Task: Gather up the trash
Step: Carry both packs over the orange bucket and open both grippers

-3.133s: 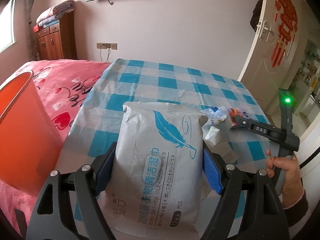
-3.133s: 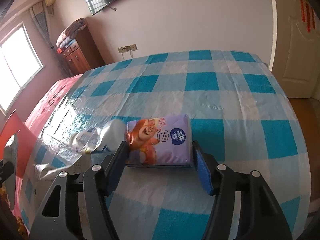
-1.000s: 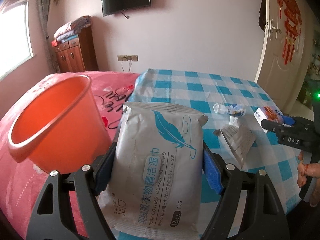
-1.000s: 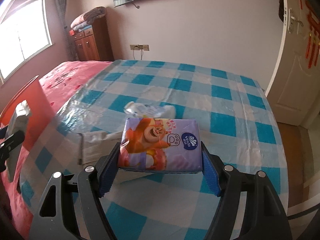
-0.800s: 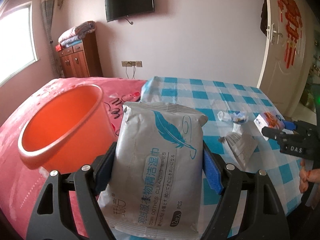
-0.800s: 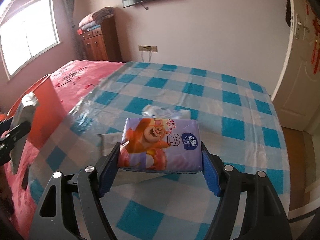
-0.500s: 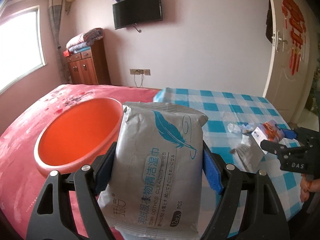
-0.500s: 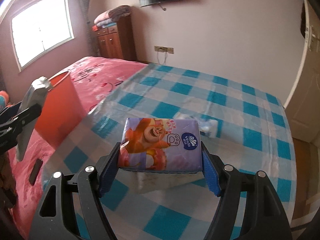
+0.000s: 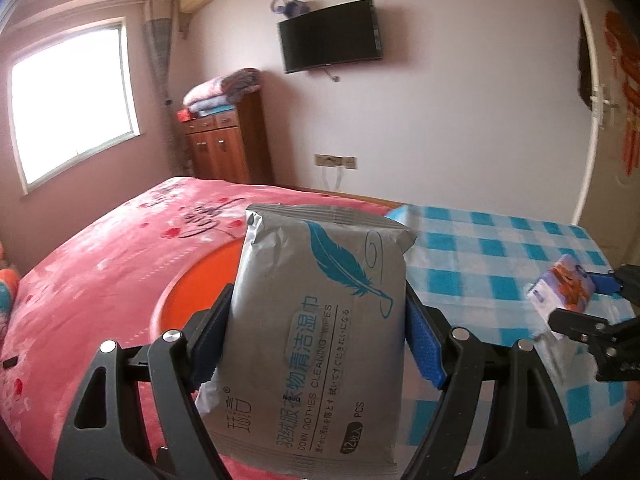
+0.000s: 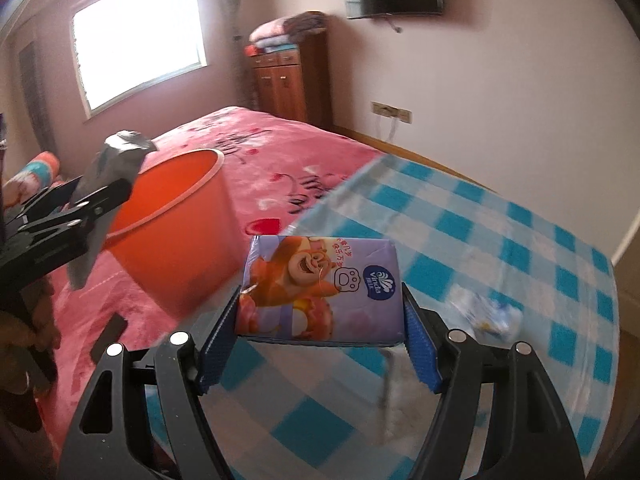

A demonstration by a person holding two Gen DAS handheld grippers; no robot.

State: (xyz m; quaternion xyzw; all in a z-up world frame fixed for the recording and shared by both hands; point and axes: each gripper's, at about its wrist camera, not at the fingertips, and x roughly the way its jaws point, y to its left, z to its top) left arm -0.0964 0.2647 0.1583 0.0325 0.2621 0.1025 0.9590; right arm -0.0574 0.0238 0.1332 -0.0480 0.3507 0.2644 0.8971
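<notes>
Your left tongs (image 9: 316,344) pinch the grey wipes pack (image 9: 316,332) right over the orange bucket (image 9: 188,300) on the bed — nothing dropped in yet. Your right tongs (image 10: 320,344) clamp the purple tissue pack (image 10: 320,288), bucket at ten o'clock; a crumpled wrapper (image 10: 488,312) waits on the table (image 10: 460,240).

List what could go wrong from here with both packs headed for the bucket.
1. The wipes pack hides most of the bucket in the left view, so a release may be misjudged.
2. The tissue pack in the right gripper is beside the bucket, not over it; dropping now would likely miss.
3. The left gripper is already at the rim; the two could collide.
</notes>
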